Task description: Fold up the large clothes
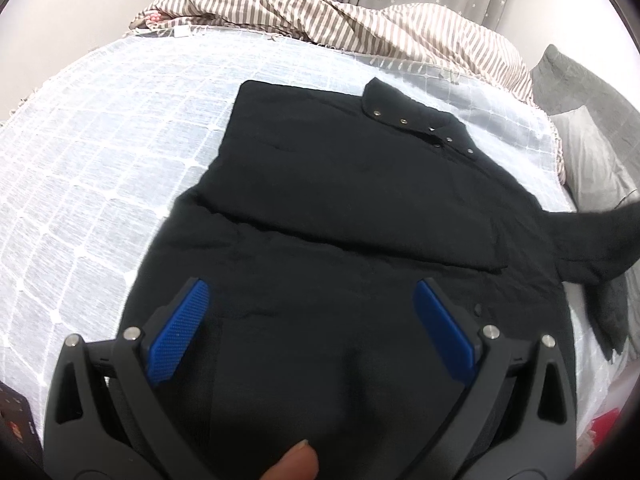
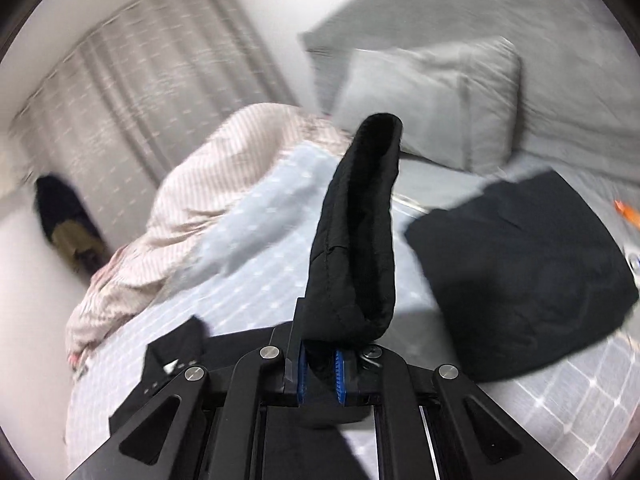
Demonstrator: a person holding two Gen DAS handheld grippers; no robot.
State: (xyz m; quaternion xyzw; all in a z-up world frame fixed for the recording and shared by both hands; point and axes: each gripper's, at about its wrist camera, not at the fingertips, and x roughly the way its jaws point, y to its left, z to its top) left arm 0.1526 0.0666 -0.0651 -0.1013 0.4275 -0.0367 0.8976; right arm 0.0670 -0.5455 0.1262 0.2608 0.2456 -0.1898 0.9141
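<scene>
A large black jacket (image 1: 340, 208) lies spread on the bed in the left wrist view, its snap collar (image 1: 416, 120) toward the far right. My left gripper (image 1: 312, 320) hovers over the jacket's near part, open, with only cloth below its blue pads (image 1: 180, 332). The jacket's right sleeve (image 1: 592, 240) is lifted off the bed. In the right wrist view, my right gripper (image 2: 320, 372) is shut on that sleeve, and the sleeve's cuff end (image 2: 356, 220) sticks up beyond the fingers.
The pale blue checked bedcover (image 1: 100, 168) spreads left of the jacket. A striped duvet (image 1: 320, 12) is bunched at the far side. Grey pillows (image 2: 432, 100) lie at the bed's head. Another dark folded garment (image 2: 520, 280) rests at the right. A fingertip (image 1: 296, 460) shows below.
</scene>
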